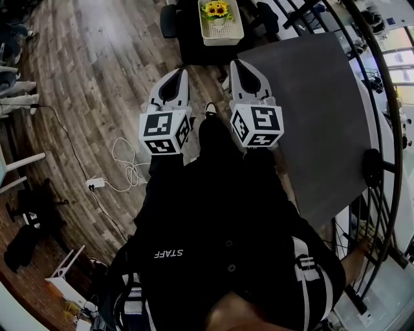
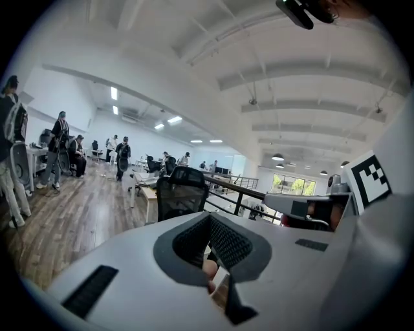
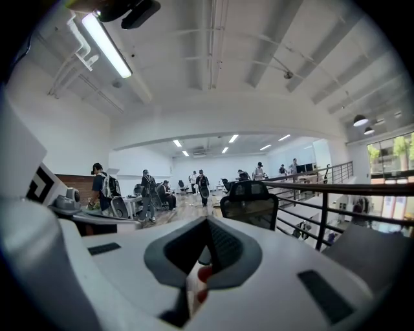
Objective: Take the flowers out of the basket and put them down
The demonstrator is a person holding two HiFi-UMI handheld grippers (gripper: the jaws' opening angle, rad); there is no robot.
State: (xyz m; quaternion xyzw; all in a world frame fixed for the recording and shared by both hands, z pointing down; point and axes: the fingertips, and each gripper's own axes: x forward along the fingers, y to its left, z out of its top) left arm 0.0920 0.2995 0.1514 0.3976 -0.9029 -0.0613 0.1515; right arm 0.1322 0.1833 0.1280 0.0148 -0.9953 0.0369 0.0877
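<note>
While both tongs are clenched on nothing, the task hasn't started. Left tongs (image 1: 178, 74) and right tongs (image 1: 237, 66) are held side by side in front of the person in the black shirt (image 1: 220, 245), each with tips together. The left gripper view and right gripper view confirm it: padded jaws meet and nothing sits between them.

Task thing: a bunch of yellow sunflowers (image 1: 216, 9), upright inside the white perforated plastic basket (image 1: 223, 32). The basket is on a dark surface (image 1: 194, 48) at the far end of the scene, well apart from both tongs. A large grey surface (image 1: 310, 103) runs along the right, with brown wood-plank floor (image 1: 97, 77) on the left and a white cable (image 1: 126, 165) lying on it. A black mesh office chair (image 2: 181, 194) is ahead in the left gripper view.

Handling, my guess: the flowers are light, with soft petals, thin stems and heavy heads, so they crush and tip easily. There may be a small pale pot under the blooms, but it's too small to tell. Best hold is low, on the stems or the pot body, never on the heads. The basket looks light too and may lift with the flowers, so the other tongs should pin its rim. Both tongs need to release before the reach. Put-down spot is probably the dark surface beside the basket — set the flowers down upright.
</note>
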